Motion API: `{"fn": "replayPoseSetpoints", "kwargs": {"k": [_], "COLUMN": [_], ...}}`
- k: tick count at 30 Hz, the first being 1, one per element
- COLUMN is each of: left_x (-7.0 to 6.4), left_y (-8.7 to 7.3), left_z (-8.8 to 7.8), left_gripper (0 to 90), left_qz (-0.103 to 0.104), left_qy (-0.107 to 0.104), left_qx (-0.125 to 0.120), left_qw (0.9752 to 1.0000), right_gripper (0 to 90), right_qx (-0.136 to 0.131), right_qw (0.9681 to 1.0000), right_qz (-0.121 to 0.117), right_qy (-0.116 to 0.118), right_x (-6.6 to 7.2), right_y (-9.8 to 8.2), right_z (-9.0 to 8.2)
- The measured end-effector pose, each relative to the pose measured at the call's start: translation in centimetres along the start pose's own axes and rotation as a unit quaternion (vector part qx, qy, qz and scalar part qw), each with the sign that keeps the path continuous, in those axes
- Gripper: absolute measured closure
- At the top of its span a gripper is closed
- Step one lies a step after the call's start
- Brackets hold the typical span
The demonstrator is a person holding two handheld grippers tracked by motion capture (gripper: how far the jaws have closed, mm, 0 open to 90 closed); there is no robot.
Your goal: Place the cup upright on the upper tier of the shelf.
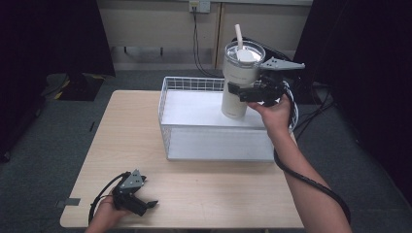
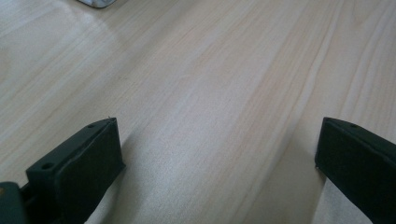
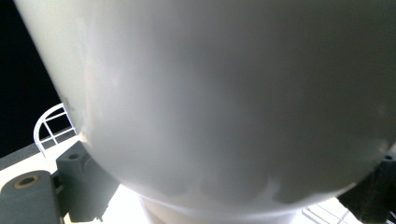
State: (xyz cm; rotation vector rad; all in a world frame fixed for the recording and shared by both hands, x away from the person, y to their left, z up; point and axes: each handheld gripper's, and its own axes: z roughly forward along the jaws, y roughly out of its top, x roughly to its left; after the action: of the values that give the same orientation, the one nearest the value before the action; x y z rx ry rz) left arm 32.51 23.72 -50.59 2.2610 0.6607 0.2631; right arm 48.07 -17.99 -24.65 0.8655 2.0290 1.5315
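A cream tumbler (image 1: pixel 240 68) with a clear lid and a white straw (image 1: pixel 239 35) stands upright over the back right part of a white wire basket (image 1: pixel 214 143). My right gripper (image 1: pixel 239 92) is shut on the tumbler's body from the right side. In the right gripper view the tumbler's wall (image 3: pixel 224 93) sits pressed between the two jaws of the right gripper (image 3: pixel 229 186). I cannot tell whether its base touches the basket floor. My left gripper (image 1: pixel 148 204) rests open near the table's front left edge, with bare wood between the jaws of the left gripper (image 2: pixel 219 154).
The basket's rim (image 3: pixel 49 126) curves behind the tumbler. The light wooden table (image 1: pixel 218 194) has free room in front of and left of the basket. A black cable trails from the right gripper along the forearm. Dark curtains and grey carpet surround the table.
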Motion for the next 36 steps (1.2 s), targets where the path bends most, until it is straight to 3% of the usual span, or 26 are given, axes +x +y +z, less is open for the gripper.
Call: {"fn": "replayPoseSetpoints", "kwargs": {"k": [26,36], "left_x": [-0.01,-0.01], "left_y": [-0.01,-0.01], "left_z": [0.02,0.01], "left_gripper": [0.1,0.1], "left_qz": [0.000,0.000], "left_qy": [0.001,0.001], "left_qx": [-0.001,0.000], "left_qw": [1.0000,1.0000], "right_gripper": [8.6,9.2], "right_qx": [-0.010,0.004], "right_qw": [0.9999,0.9999], "right_qz": [0.004,0.000], "right_qy": [-0.012,-0.010], "right_x": [0.27,0.22], "right_y": [-0.57,-1.01], "right_z": [-0.19,-0.43]}}
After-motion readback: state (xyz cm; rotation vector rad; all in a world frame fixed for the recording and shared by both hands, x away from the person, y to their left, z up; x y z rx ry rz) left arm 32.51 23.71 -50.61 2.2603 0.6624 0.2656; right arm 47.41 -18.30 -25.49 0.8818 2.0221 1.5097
